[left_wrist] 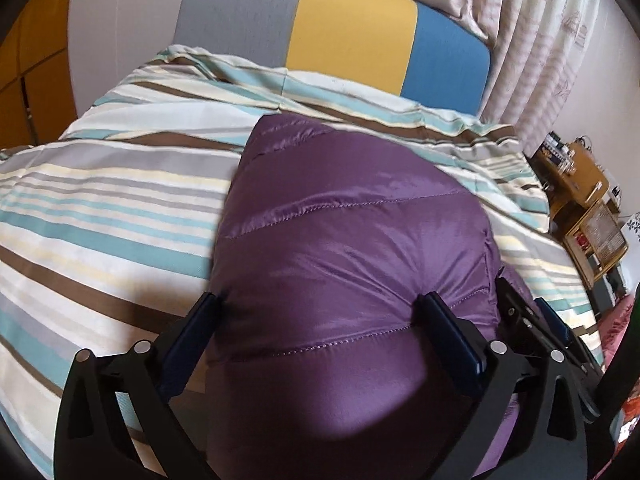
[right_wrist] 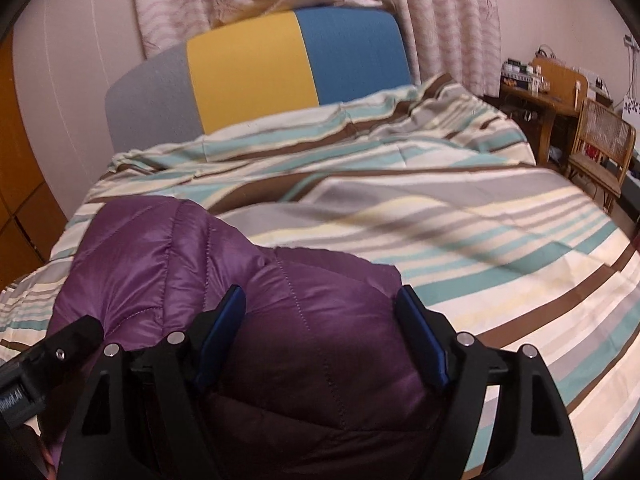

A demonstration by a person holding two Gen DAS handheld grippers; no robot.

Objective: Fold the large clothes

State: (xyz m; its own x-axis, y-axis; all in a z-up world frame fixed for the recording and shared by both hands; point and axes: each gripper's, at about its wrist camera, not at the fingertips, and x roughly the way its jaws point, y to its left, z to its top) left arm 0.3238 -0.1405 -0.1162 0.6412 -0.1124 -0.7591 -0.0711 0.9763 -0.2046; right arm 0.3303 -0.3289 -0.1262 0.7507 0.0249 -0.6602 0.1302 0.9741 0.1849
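Puffy purple jacket lies on the striped bed, bulging between both grippers. Left gripper and right gripper are spread wide. It looks soft, light, slippery; grab a stitched edge.

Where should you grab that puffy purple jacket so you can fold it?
Probably by its near edge, coming from the foot of the bed. The jacket is thick and puffy, so a thin edge suits better than its bulging middle. The left gripper and right gripper sit open there, with fabric between their fingers.
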